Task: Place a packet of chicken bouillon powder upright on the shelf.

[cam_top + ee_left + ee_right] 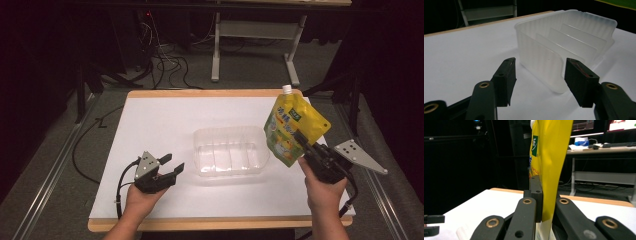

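Nearest the person, the left gripper (172, 165) hovers at about eight o'clock on the white table (150, 120), its jaws spread wide with nothing between them, aimed at the clear plastic tray (230, 150) at the centre. The left gripper view shows the tray's ribbed wall (541, 60) and inner dividers close up, just beyond the pads. At four o'clock the right gripper (303, 141) is clamped on the lower edge of a yellow spouted pouch (292, 127), lifted off the table. The pouch's long axis runs roughly upright, white cap (287, 89) toward twelve o'clock. The right gripper view shows the pouch (551, 157) edge-on, pinched between the pads.
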`<action>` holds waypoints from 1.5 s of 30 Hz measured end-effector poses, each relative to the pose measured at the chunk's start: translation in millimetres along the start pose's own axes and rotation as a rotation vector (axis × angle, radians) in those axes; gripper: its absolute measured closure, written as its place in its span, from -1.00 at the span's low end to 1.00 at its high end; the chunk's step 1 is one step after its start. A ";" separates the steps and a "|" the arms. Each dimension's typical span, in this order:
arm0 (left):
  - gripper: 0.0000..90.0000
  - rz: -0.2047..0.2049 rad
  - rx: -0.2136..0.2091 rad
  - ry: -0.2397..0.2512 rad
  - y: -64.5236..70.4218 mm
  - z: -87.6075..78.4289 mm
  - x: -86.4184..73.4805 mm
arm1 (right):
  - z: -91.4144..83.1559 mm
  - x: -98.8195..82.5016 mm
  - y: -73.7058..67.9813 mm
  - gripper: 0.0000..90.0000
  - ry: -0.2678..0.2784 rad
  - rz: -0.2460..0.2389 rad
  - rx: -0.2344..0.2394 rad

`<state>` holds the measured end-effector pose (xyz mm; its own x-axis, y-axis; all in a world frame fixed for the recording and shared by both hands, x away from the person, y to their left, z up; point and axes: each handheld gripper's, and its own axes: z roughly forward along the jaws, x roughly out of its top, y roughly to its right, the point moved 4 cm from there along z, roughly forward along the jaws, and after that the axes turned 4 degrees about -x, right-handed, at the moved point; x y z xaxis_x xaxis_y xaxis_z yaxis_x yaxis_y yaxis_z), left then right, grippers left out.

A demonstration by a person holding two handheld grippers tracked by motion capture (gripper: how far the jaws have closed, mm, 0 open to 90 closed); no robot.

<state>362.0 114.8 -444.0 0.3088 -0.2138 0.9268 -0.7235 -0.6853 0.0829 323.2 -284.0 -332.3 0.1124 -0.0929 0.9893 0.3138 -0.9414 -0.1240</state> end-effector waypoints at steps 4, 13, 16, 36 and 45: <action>-0.06 -0.009 -0.016 0.010 6.2 7.0 -0.3 | 11.1 -1.6 -13.6 1.00 -0.009 -0.007 0.017; -0.06 0.006 0.002 -0.004 19.4 29.8 -5.8 | 35.4 -8.1 -35.4 1.00 -0.019 -0.013 0.043; -0.01 0.003 0.020 -0.019 21.4 41.2 -6.2 | 41.9 -10.7 -41.6 1.00 -0.021 -0.018 0.044; 0.59 0.035 0.083 -0.038 21.0 60.5 -8.0 | 71.1 -28.1 -65.5 1.00 -0.046 0.008 0.024; 0.42 0.048 0.060 -0.056 25.5 61.0 -10.0 | 81.7 -38.1 -69.8 1.00 -0.060 0.015 0.001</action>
<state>378.1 57.0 -473.5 0.3103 -0.2851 0.9069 -0.7007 -0.7133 0.0155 374.0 -188.3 -367.6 0.1738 -0.0873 0.9809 0.3124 -0.9397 -0.1390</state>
